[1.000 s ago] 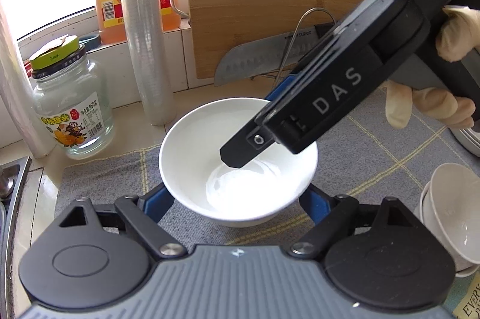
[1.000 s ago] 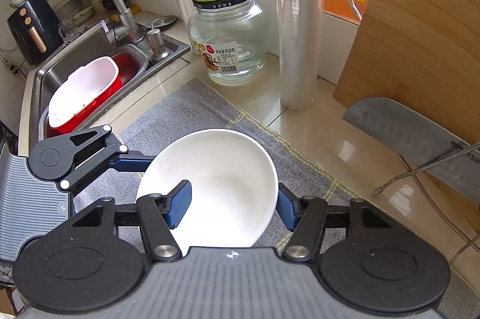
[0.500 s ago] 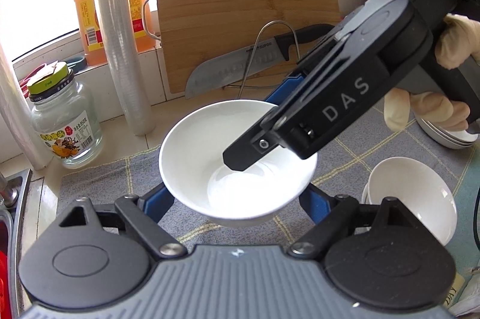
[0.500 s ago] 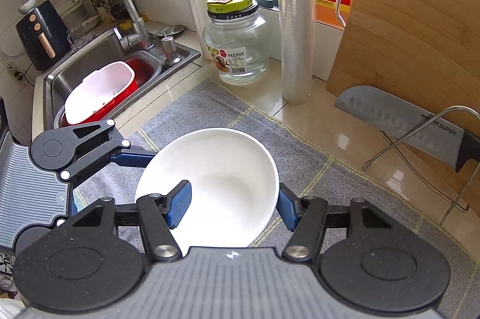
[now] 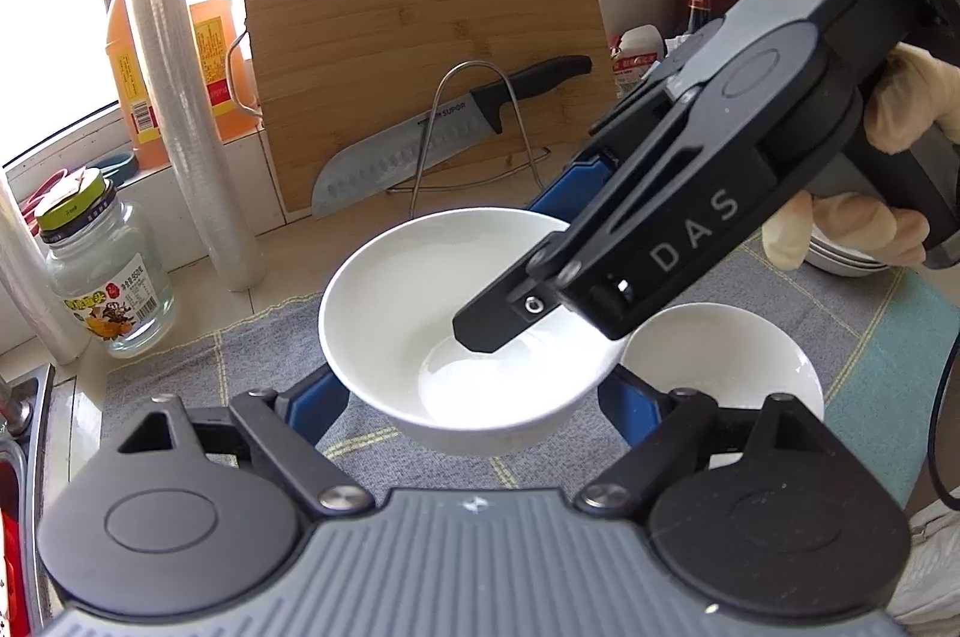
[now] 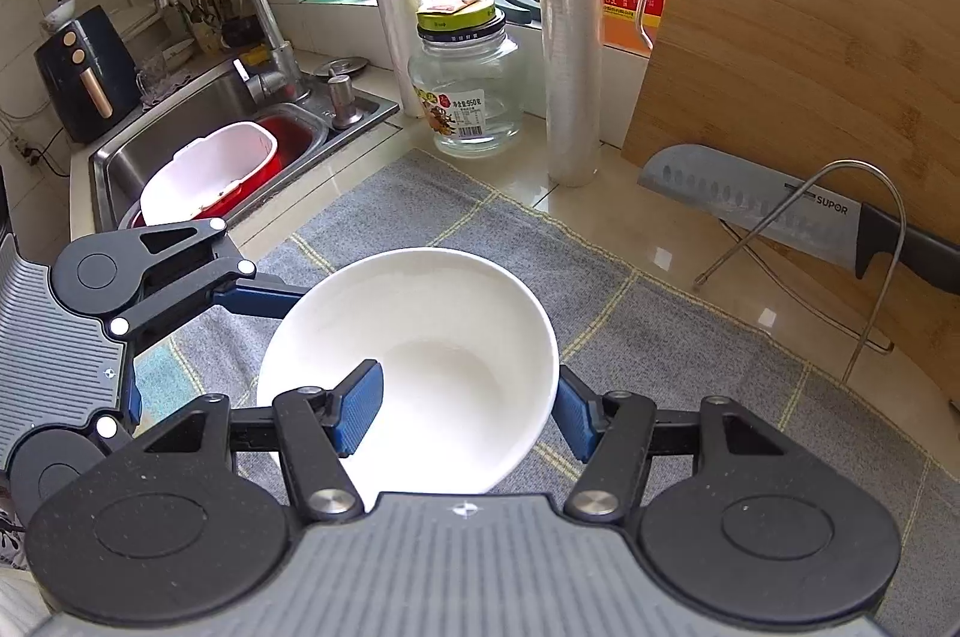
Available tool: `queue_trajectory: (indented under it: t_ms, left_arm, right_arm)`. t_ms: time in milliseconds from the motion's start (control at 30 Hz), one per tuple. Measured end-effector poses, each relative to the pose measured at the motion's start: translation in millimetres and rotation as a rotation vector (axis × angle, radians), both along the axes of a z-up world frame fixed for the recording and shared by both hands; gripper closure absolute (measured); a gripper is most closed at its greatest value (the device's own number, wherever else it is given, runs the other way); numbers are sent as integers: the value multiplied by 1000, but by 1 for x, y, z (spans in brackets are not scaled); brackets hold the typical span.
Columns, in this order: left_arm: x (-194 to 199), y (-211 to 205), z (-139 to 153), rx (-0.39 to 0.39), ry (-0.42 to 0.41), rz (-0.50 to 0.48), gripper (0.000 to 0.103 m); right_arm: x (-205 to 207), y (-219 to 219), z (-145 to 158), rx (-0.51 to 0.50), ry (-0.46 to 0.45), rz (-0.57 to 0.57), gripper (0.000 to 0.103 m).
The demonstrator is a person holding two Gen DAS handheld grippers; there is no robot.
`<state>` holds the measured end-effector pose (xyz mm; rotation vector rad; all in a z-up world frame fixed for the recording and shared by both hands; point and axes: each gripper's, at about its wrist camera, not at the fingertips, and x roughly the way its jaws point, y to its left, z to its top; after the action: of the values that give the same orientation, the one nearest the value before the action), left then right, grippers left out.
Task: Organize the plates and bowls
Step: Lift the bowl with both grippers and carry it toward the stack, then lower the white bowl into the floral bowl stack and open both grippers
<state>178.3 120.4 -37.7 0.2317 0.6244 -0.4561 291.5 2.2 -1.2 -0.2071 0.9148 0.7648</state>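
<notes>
A white bowl (image 5: 420, 313) hangs just above the grey mat (image 5: 840, 313), and both grippers hold it. My left gripper (image 5: 471, 397) spans it, one blue pad against each outer side. My right gripper (image 6: 468, 415) is shut on the bowl's wall, with one finger inside the bowl (image 6: 414, 337) and the other outside. In the left wrist view that right gripper (image 5: 516, 271) reaches in from the upper right, held by a gloved hand (image 5: 852, 229). A second white bowl (image 5: 720, 361) sits on the mat just right of the held one. White dishes (image 5: 840, 259) are stacked behind the hand.
A bamboo cutting board (image 5: 420, 49) leans on the back wall, with a knife (image 5: 444, 127) on a wire stand before it. A film roll (image 5: 186, 127), a glass jar (image 5: 108, 277) and an orange bottle (image 5: 210, 55) stand to the left. The sink (image 6: 204, 139) holds a red basin and a white tub.
Both grippers have carried the bowl rightward and a little up, with their grips unchanged. The jar and film roll have slid left in view. The second bowl now lies close beside the held one.
</notes>
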Motion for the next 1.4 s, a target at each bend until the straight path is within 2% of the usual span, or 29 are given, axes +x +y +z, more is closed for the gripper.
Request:
queue_trajectory:
  t_ms: [600,1067,1400]
  left_arm:
    - [-32,-35,4,0,6,-118,14]
    - [-42,-61,0,-9,29,-210,14]
    - [-44,-75,-8,4,43,-220,14]
  right_arm:
    - [-52,-43,6,-11,-21,-104,37]
    - [-72,-74,-7,-30,-10,-191,37]
    - [-80,-86,-16,-26,-5,-208,37]
